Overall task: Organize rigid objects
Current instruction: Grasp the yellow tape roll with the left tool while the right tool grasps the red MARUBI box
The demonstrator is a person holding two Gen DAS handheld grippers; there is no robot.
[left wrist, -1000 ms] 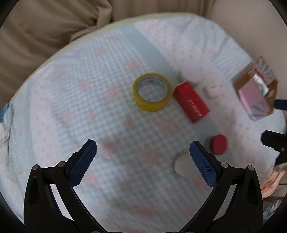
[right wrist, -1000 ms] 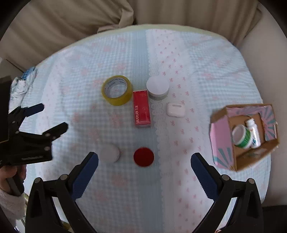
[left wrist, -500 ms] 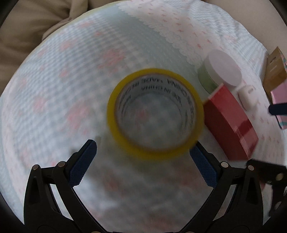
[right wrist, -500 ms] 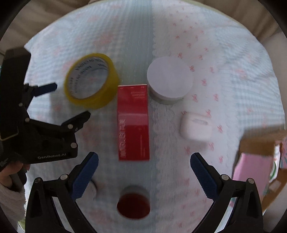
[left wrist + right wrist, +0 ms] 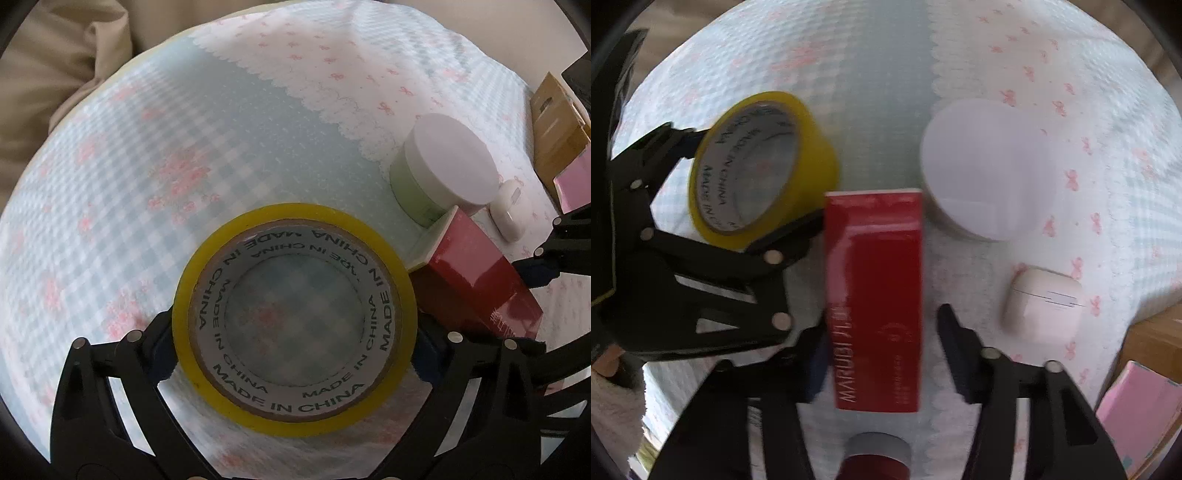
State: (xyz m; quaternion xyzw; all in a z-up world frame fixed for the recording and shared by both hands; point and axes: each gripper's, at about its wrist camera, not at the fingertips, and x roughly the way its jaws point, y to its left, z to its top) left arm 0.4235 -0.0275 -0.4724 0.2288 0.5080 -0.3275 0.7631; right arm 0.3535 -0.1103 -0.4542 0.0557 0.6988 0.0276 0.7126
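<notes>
Left tongs (image 5: 293, 345) straddle the yellow tape (image 5: 293, 314), pads against its sides, the roll lying on the checked cloth (image 5: 184, 147). Right tongs (image 5: 881, 354) bracket the red box (image 5: 875, 295), half closed; contact cannot be confirmed. Box lies just beside tape and white jar (image 5: 986, 170).

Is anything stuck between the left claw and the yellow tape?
No. The left claw already has its fingers on both sides of the yellow tape roll, with nothing between. The red box sits just beside its right finger.
</notes>
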